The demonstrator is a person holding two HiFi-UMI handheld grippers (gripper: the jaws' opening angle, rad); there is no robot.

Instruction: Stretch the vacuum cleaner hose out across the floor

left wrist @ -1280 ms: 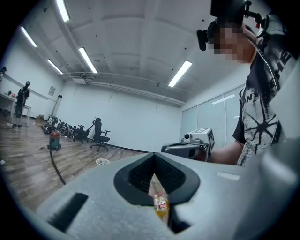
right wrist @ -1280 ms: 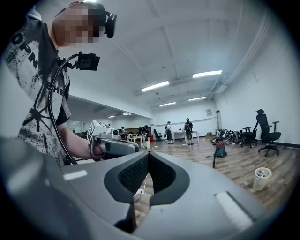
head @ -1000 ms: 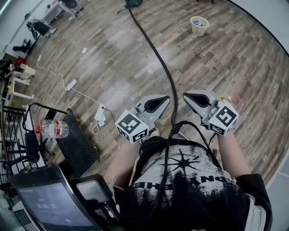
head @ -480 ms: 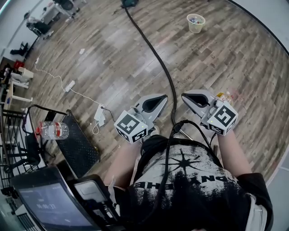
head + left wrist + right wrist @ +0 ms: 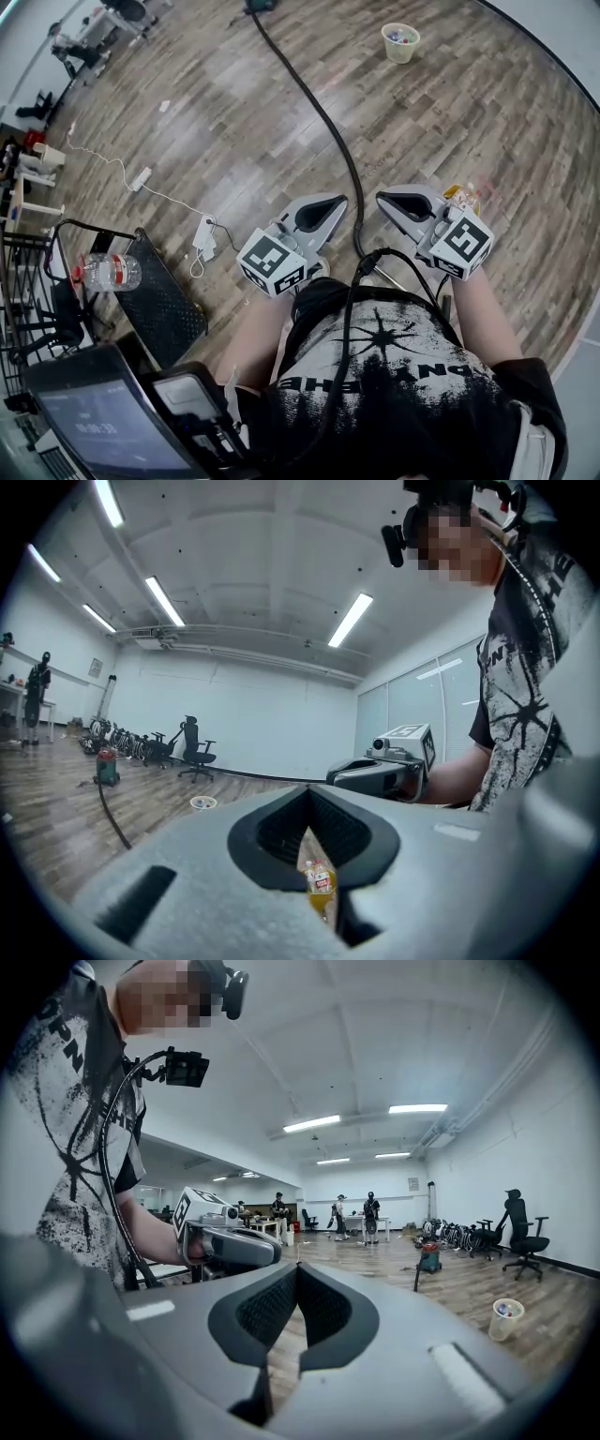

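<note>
The small bin (image 5: 400, 42) and the far end of the vacuum cleaner hose (image 5: 323, 112) are sitting a little higher in the head view than 1 second ago, and the floor is sliding up with them. The 2 grippers are keeping their place in front of the person's chest.

The left gripper (image 5: 330, 206) is pointing forward with its jaws pressed together and nothing between them. The right gripper (image 5: 389, 201) is doing the same just beside it, its jaws meeting at the tips and gripping nothing.

The hose is lying on the wooden floor (image 5: 487, 122) in a long, gentle curve. It is running from the vacuum cleaner (image 5: 107, 766) at the far side of the room toward the person and passing between the 2 grippers in the head view, clear of both.

An orange drink bottle (image 5: 459, 194) is resting on the floor near the right gripper. A water bottle (image 5: 105, 272) is lying on a black cart (image 5: 164, 305) at the person's left, near a white power strip (image 5: 145, 176).
</note>
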